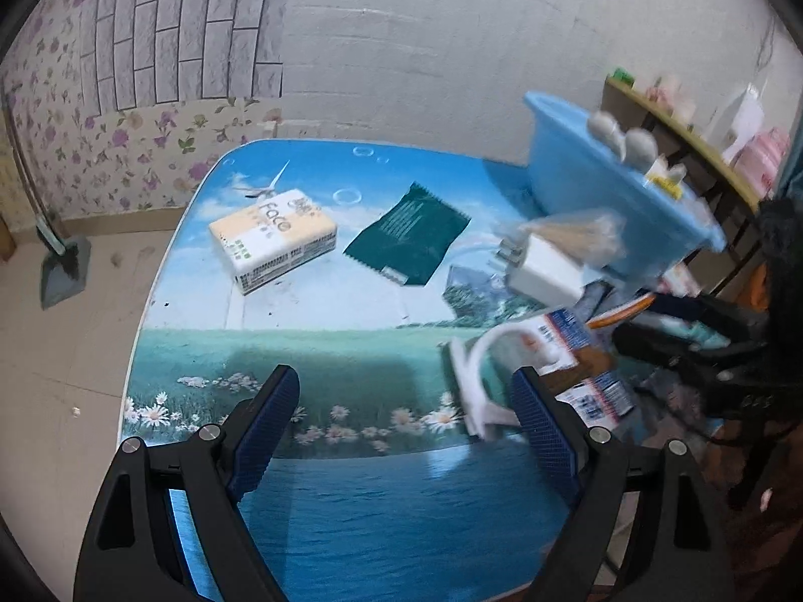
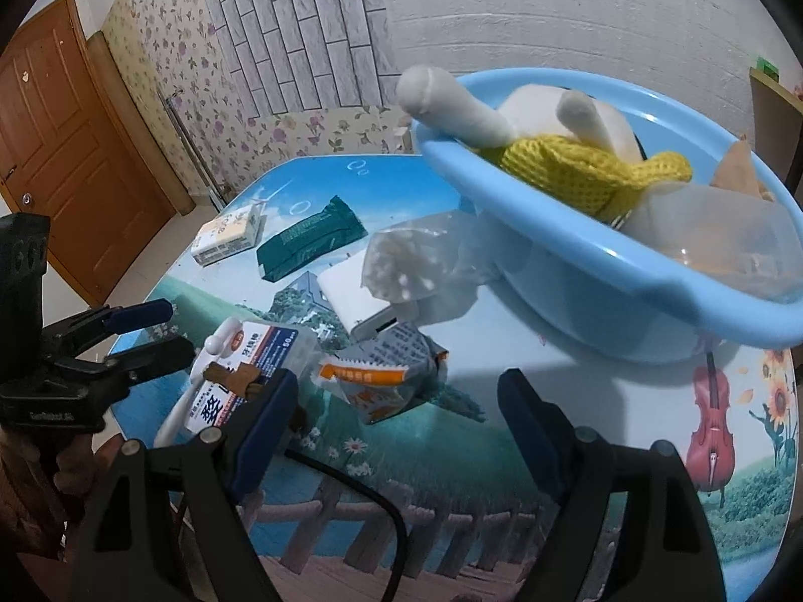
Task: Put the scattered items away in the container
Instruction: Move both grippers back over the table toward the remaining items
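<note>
My left gripper [image 1: 404,373] is open over the picture-covered table [image 1: 351,501], nothing between its blue pads. Just right of it lie a white plastic hook piece [image 1: 482,376] and a blue-white box [image 1: 567,336]. Farther off are a tissue pack [image 1: 273,246], a green packet [image 1: 409,238], a white charger [image 1: 544,271] and a clear bag [image 1: 577,236]. My right gripper [image 2: 396,376] is open, and a crumpled orange-white packet [image 2: 381,381] lies loose just beyond its tips. The blue basin [image 2: 552,246] holds a plush toy [image 2: 562,160] with a yellow knit.
A clear plastic tub [image 2: 727,246] also sits in the basin. A black cable [image 2: 361,491] crosses the table near me. My left gripper [image 2: 140,331] shows at the table's left edge. A shelf [image 1: 692,135] stands behind the basin, a door [image 2: 65,150] far left.
</note>
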Demonstrator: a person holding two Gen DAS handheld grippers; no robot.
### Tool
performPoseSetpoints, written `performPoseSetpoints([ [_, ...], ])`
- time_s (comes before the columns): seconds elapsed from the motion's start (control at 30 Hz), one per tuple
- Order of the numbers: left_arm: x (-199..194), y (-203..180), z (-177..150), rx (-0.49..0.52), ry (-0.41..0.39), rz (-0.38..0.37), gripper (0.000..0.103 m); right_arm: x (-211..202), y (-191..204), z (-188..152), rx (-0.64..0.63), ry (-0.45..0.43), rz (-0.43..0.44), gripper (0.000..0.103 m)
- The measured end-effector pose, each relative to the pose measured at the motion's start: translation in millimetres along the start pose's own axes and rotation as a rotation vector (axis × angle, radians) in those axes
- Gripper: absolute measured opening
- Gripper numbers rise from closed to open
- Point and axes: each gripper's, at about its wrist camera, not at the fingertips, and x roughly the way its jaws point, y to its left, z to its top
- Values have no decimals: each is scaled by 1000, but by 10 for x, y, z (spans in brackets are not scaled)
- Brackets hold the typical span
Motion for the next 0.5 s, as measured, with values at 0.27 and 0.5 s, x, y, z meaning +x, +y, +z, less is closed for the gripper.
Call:
performPoseSetpoints([
  [0.27, 38, -1, -15, 30, 12, 35, 86, 15, 59, 24, -9, -11, -1, 83],
  [0.5, 15, 89, -33, 20, 14, 77, 86, 63, 61, 28, -7, -14, 3, 77],
])
